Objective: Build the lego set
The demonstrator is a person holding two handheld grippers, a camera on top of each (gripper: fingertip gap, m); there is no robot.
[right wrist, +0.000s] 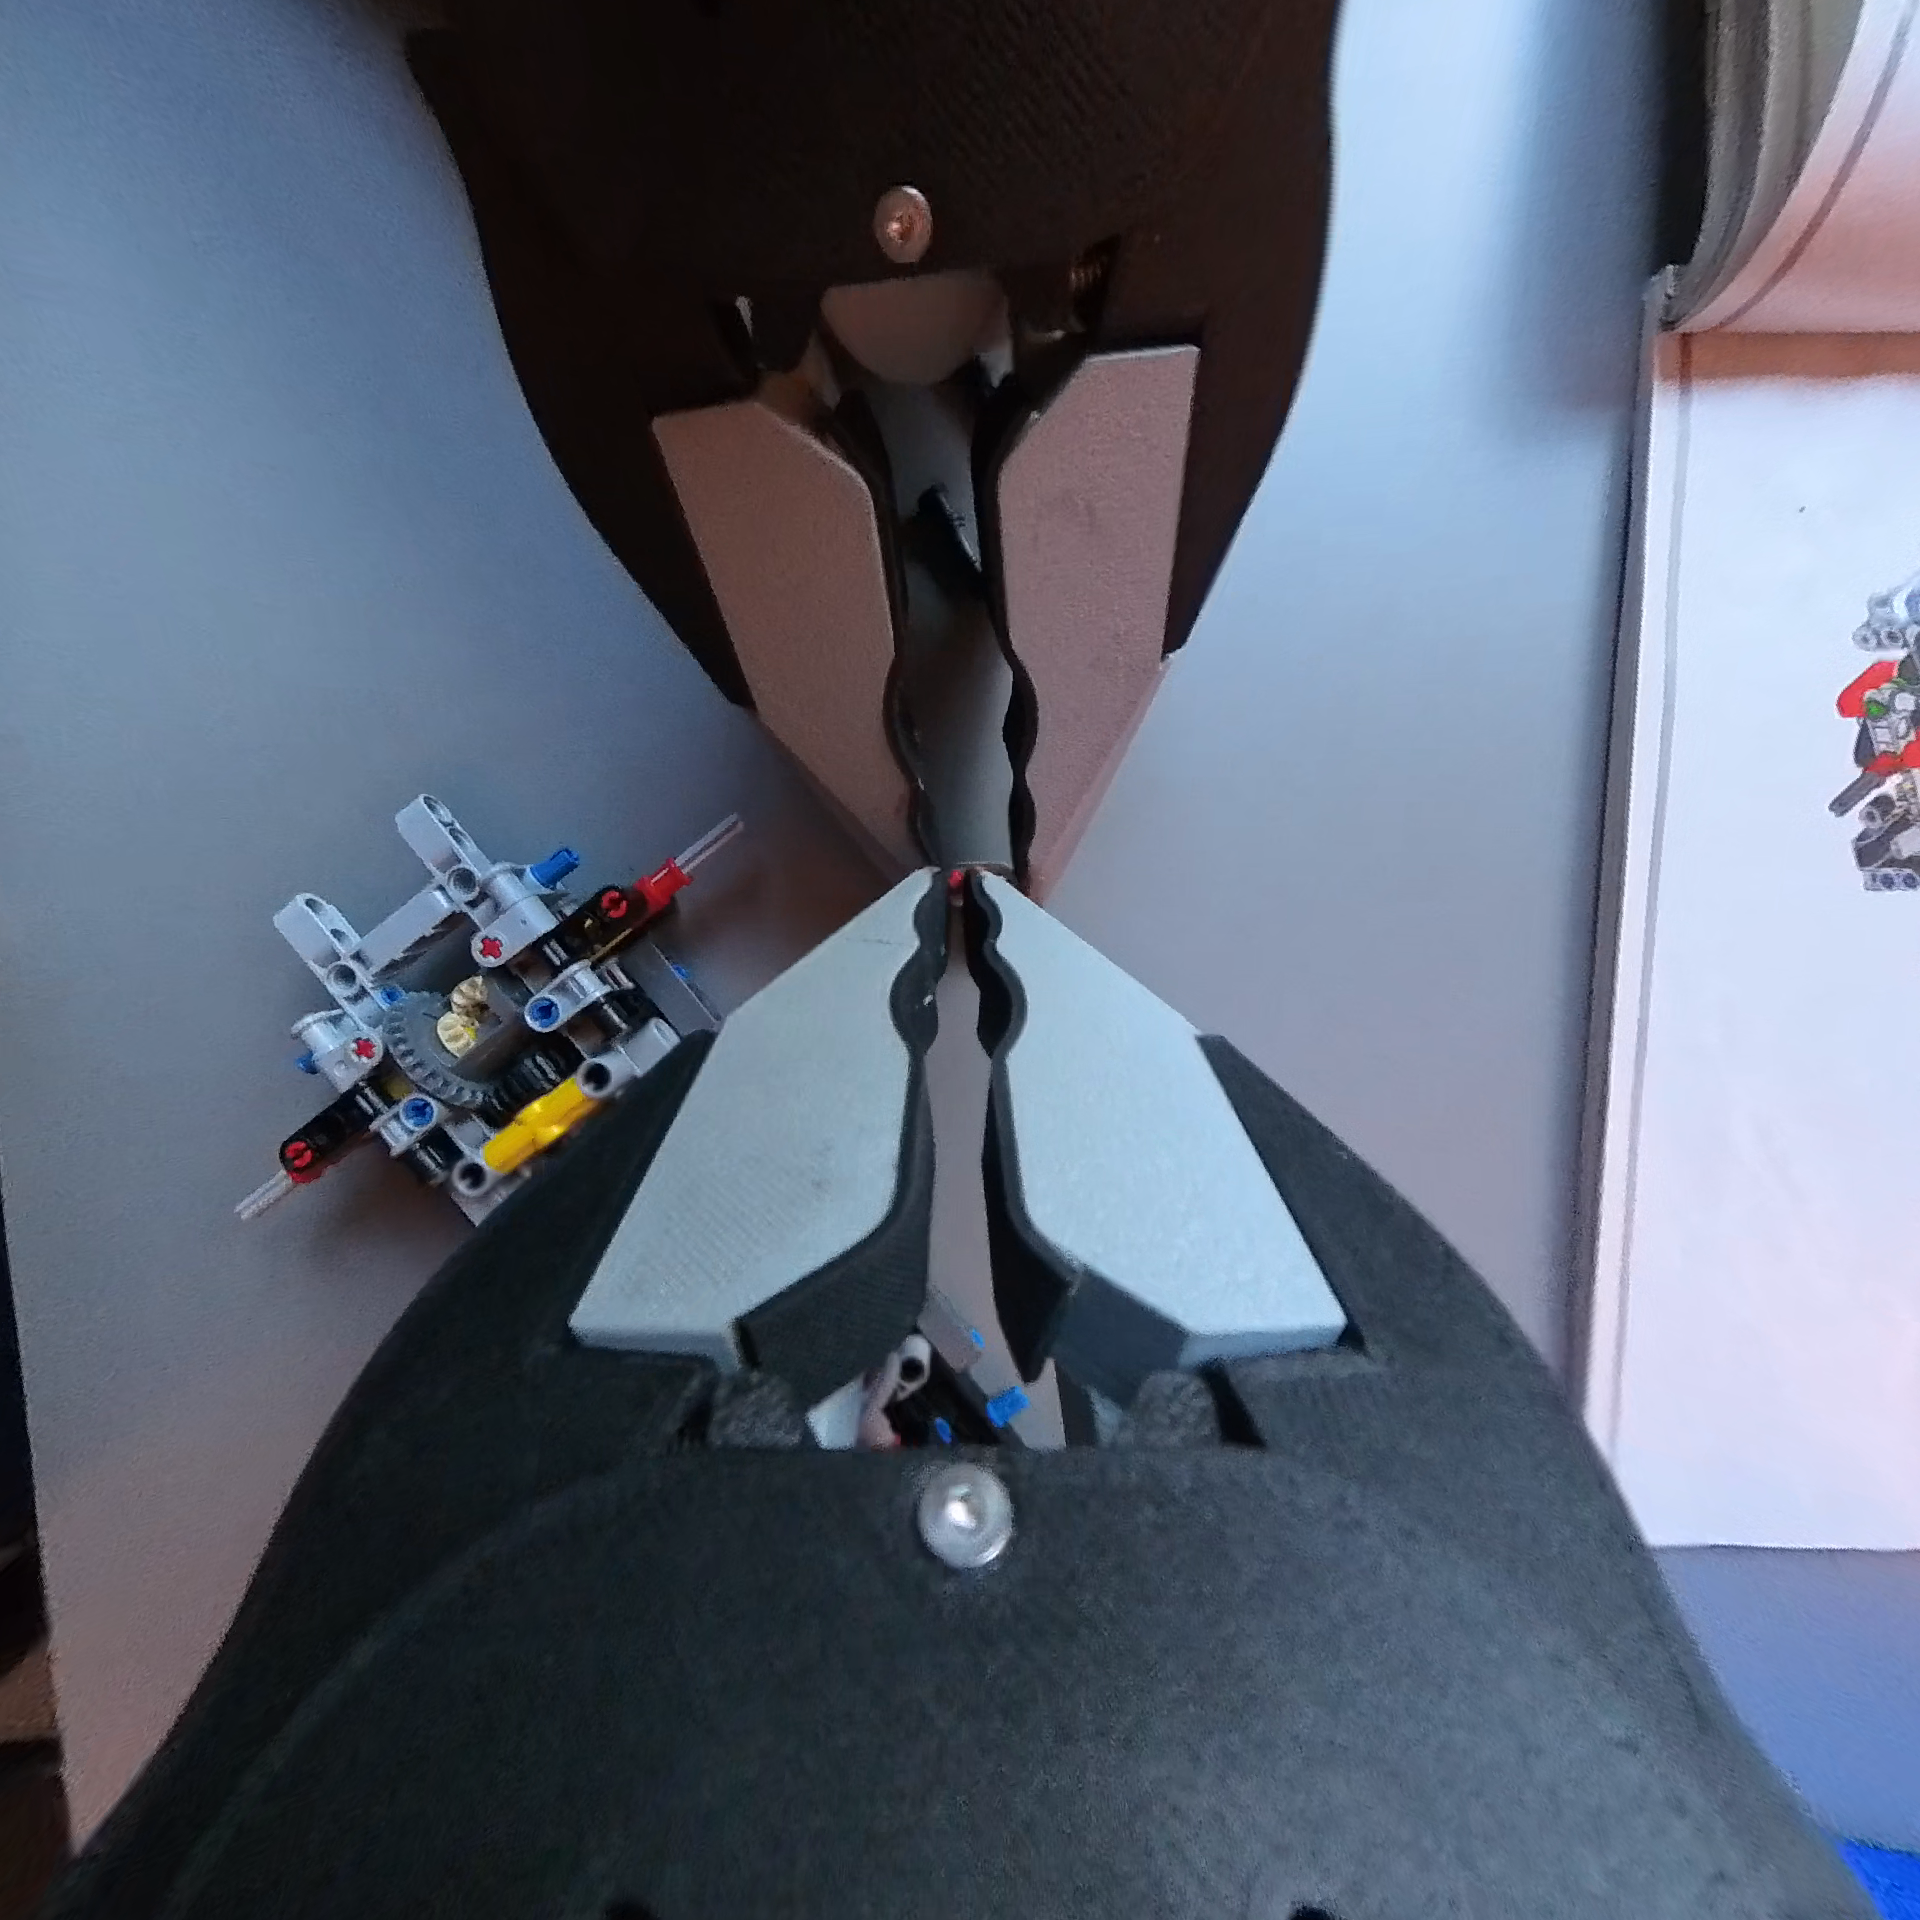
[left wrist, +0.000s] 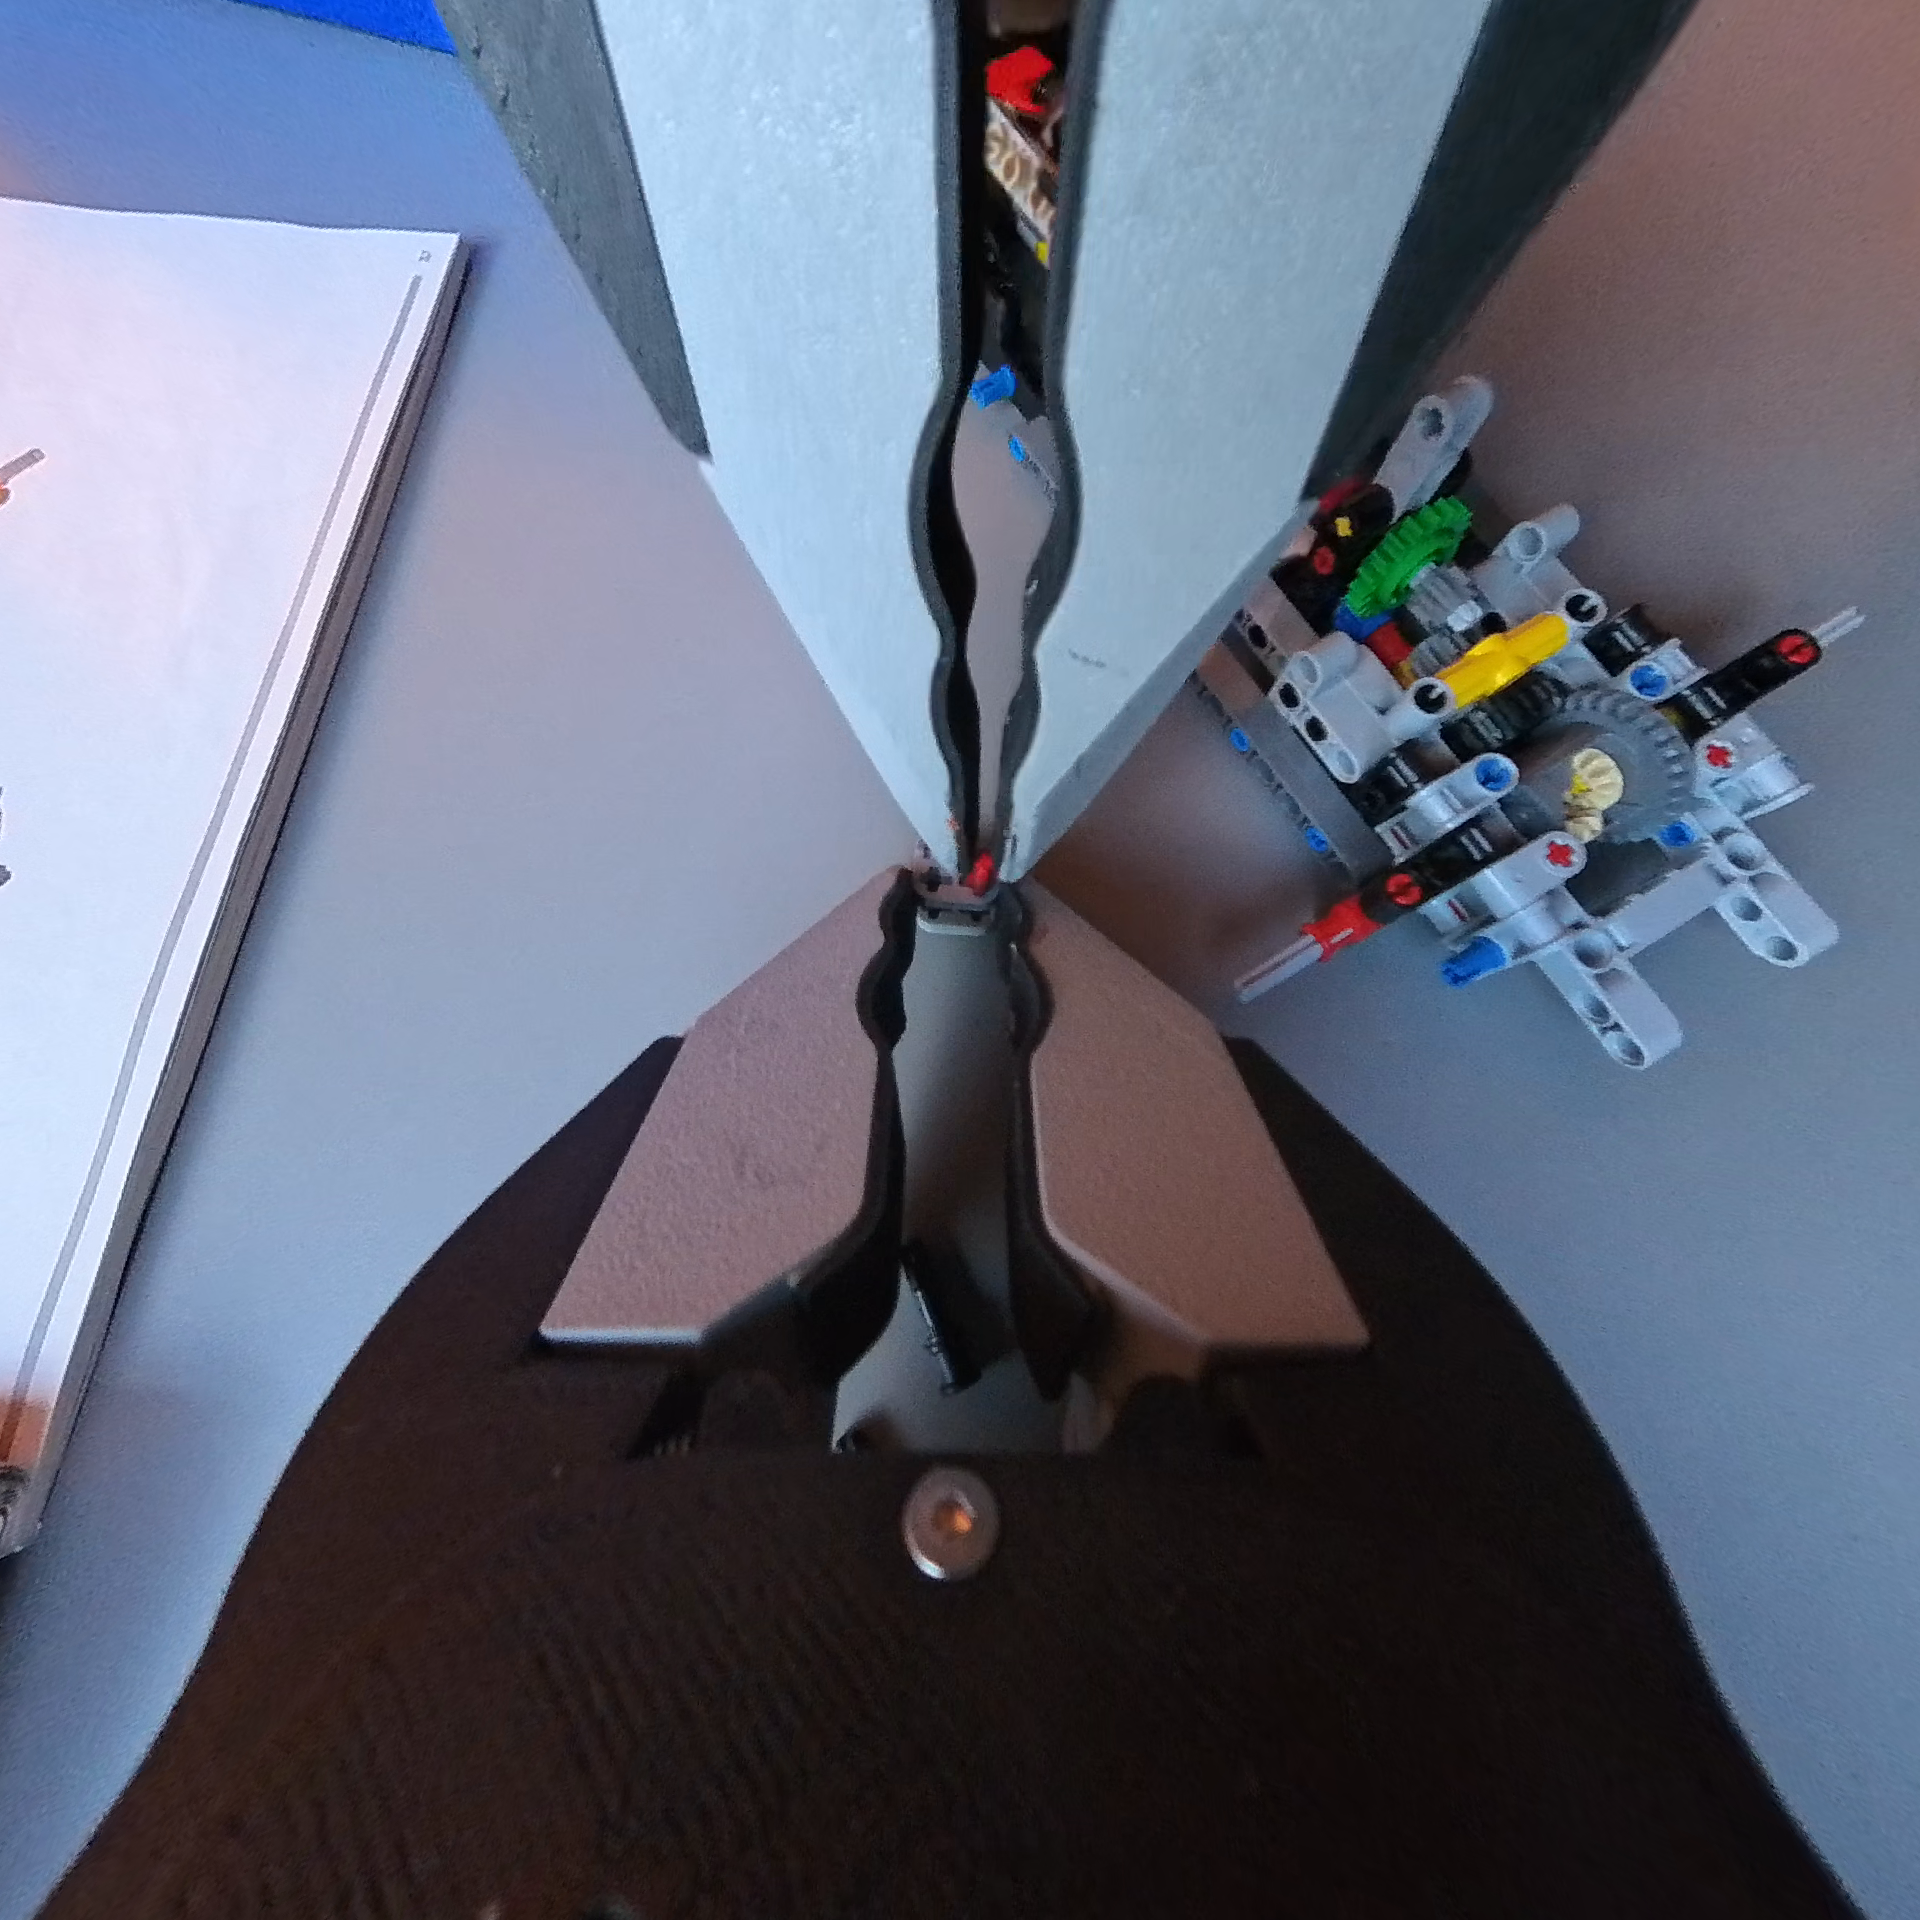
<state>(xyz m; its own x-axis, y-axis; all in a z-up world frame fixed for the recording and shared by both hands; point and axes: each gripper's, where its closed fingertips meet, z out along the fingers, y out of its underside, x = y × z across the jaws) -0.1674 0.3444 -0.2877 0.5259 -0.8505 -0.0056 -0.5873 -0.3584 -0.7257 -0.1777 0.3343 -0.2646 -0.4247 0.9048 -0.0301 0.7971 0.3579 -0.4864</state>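
My left gripper [left wrist: 961, 906], with pinkish fingers, is shut on a flat grey beam [left wrist: 956, 1039] that runs lengthwise between its pads, its end at the fingertips. My right gripper [right wrist: 961, 883], with pale grey fingers, faces it tip to tip and is shut on a small red pin [right wrist: 954, 879] right at the beam's end [right wrist: 971, 769]. The red pin also shows in the left wrist view [left wrist: 978, 871], pinched in the right gripper's tips [left wrist: 977, 847] against the beam's end. The left gripper [right wrist: 971, 860] comes in from the top of the right wrist view.
A partly built grey brick gear assembly [left wrist: 1538, 727] with green, yellow, red and blue parts lies on the grey table [left wrist: 582, 831]; it also shows in the right wrist view [right wrist: 468, 1039]. A white instruction booklet [left wrist: 187, 623] lies on the other side [right wrist: 1787, 935]. My two grippers' fingertips are within a few centimetres of each other.
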